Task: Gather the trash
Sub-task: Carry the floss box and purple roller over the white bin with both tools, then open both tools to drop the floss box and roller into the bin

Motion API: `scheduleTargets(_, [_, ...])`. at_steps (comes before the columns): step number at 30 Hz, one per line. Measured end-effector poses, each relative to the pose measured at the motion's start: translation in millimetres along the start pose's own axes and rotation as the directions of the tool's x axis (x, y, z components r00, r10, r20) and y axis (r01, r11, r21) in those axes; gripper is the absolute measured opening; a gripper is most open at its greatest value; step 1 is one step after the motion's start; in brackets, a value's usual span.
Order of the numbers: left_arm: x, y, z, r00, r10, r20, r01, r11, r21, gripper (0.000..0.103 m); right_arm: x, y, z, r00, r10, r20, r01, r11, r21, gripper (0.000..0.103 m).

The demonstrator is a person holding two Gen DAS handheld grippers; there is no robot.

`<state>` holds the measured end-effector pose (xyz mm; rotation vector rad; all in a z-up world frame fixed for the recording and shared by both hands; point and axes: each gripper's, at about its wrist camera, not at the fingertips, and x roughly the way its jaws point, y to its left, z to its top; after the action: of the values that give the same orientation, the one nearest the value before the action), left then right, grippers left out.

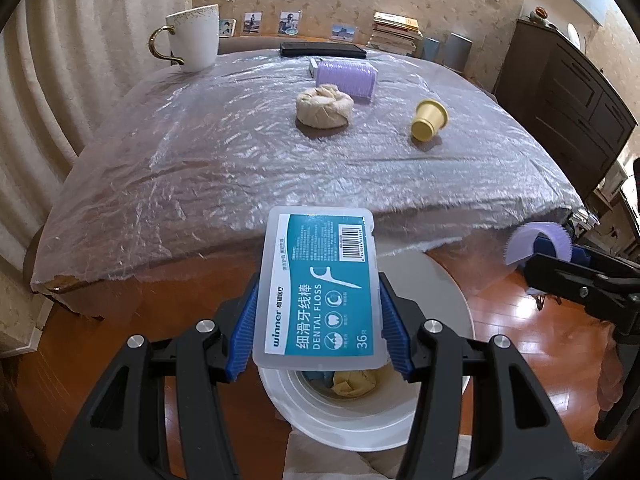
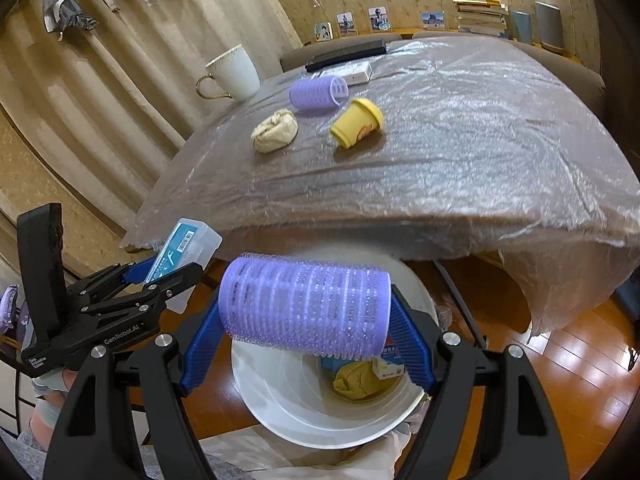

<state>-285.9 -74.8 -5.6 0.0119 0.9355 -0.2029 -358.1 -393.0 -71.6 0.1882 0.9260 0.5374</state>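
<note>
From the left wrist, the left gripper (image 1: 318, 320) has its blue fingers (image 1: 244, 320) clamped narrow on the long sides of a clear dental floss box (image 1: 320, 284), which hangs tilted over the white bin (image 1: 448, 292) standing on the floor just off the counter's near edge. The bin's mouth is only partly under the box; let go now, the box could catch the rim and skid onto the floor. Down in the bin sit a crumpled yellowish wad (image 1: 354, 384) and a scrap of something blue. From the right wrist, the right gripper (image 2: 306, 322) holds a purple hair roller (image 2: 304, 306) crosswise by its ends, fingers (image 2: 200, 344) about half open, over the same bin (image 2: 280, 396), which here also shows a small printed carton (image 2: 390, 364) beside the wad. The roller is round and bristly; it may cling to a pad or bounce out off the wall. Both grippers crowd one opening, so a clash is likely if they drop together. Left on the counter (image 2: 480, 140), toward its far left corner: a paper ball (image 2: 274, 131), a yellow cup (image 2: 356, 123) on its side, another roller (image 2: 318, 93), a mug (image 2: 236, 72).
</note>
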Motion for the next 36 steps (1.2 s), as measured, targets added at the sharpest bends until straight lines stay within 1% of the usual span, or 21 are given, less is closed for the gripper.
scheduleTargets(18, [12.7,-10.1,-34.4,0.997,0.001,-0.082,0.002,0.999,0.046,0.055,17.0,0.5,-26.0,0.996,-0.034,-0.078,0.032,0.999,-0.029,0.075])
scheduleTargets(25, [21.9,-8.7,-47.3,0.993,-0.002,-0.119,0.006,0.999,0.036,0.055,27.5,3.7,-33.8,0.993,-0.047,-0.111,0.043,0.998,-0.036,0.075])
scheduleTargets(36, [38.6,-3.7,-55.0,0.986,0.001,-0.164,0.006,0.999,0.047,0.055,49.6,3.0,-41.1,0.984,-0.095,-0.154,0.089,0.995,-0.048,0.075])
